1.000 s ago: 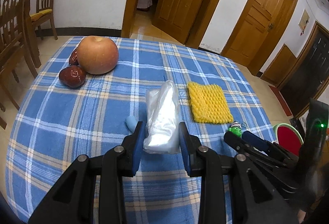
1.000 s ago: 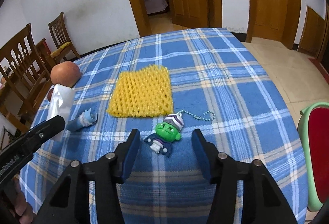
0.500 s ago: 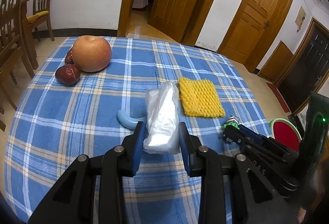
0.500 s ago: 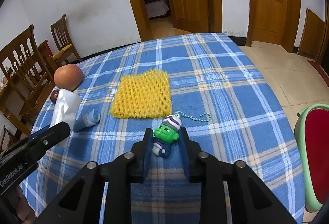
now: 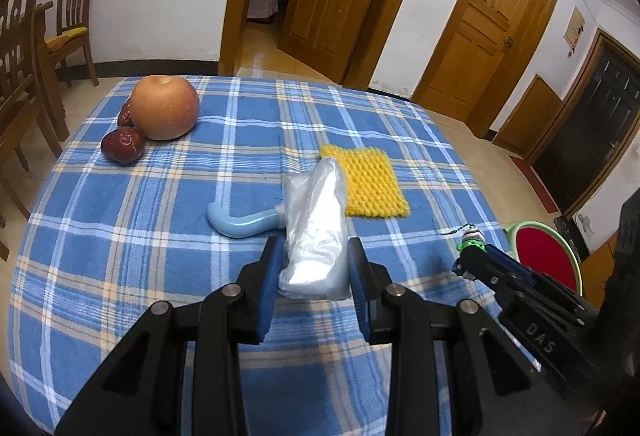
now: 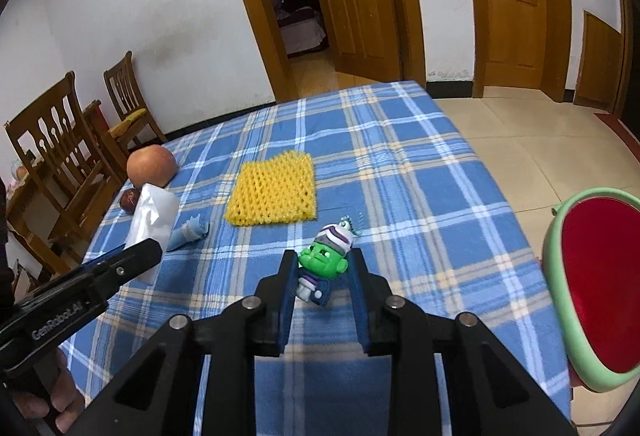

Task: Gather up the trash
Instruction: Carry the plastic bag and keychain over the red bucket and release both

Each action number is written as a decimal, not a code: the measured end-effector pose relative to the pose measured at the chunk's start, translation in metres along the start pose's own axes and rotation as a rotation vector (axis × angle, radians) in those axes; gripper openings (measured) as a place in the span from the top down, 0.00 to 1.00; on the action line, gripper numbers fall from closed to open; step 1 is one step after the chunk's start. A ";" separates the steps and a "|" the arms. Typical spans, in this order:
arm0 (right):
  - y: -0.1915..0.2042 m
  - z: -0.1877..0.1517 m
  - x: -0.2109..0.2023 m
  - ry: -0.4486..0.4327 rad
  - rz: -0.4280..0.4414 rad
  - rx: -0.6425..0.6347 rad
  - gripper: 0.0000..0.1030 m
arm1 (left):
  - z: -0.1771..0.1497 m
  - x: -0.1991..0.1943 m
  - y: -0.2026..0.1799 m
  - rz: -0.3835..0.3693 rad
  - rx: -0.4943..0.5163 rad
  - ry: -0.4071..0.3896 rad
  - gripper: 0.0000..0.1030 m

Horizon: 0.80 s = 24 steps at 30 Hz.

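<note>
The crumpled clear plastic bag [image 5: 316, 232] is standing up off the checked cloth, pinched at its lower end, top leaning toward the yellow foam net [image 5: 370, 186] lying flat just behind it. A light blue curved scrap [image 5: 244, 222] lies right beside the bag. The little green keychain figure [image 6: 322, 262] is pinched too, its bead chain trailing behind.

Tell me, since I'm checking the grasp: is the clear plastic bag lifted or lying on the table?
Lifted: the clear plastic bag sticks up off the tablecloth, pinched by the left gripper.
</note>
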State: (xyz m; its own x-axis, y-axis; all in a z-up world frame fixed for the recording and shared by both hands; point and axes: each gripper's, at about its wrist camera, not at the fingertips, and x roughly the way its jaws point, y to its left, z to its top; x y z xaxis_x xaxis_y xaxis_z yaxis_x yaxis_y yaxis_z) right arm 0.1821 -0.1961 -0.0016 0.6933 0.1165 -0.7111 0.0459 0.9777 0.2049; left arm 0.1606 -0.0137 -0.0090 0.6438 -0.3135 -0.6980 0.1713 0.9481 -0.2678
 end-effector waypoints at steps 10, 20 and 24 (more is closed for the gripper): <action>-0.031 -0.007 -0.044 -0.075 -0.020 0.070 0.73 | -0.006 -0.009 -0.030 -0.048 0.044 0.002 0.68; -0.071 -0.013 -0.094 -0.168 -0.083 0.147 0.73 | -0.009 -0.011 -0.075 -0.134 0.107 0.022 0.68; -0.088 -0.015 -0.110 -0.200 -0.112 0.177 0.73 | -0.010 -0.009 -0.097 -0.161 0.143 0.033 0.68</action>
State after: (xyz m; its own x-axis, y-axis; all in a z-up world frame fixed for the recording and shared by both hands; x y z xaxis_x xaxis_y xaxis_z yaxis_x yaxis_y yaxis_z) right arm 0.0908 -0.2925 0.0487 0.8044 -0.0442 -0.5925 0.2422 0.9350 0.2592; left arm 0.1307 -0.1031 0.0160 0.5756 -0.4606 -0.6757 0.3750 0.8830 -0.2824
